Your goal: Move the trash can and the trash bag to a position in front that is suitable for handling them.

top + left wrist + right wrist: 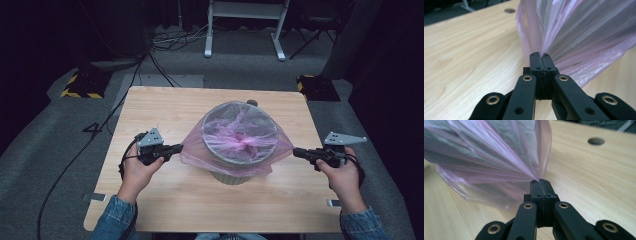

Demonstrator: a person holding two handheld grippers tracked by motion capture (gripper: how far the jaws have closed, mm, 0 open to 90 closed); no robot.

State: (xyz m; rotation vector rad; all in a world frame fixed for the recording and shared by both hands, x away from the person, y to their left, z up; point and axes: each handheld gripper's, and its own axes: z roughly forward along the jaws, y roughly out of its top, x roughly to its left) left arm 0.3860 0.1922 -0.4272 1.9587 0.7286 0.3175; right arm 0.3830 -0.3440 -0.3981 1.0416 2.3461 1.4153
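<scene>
Pink bin liner (pixel 235 145) stretches crosswise between left gripper (pixel 176 148) and right gripper (pixel 298 152), both jaws clamped on opposite edges, over the bin (pixel 239 131).

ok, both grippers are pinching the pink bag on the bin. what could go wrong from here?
1. The thin translucent pink plastic bag is stretched taut between the left gripper and the right gripper, each pinching only an edge, so the film could tear or slip from the jaws.
2. The round grey waste bin stands free on the light wooden table. An uneven pull might tip or drag it.
</scene>
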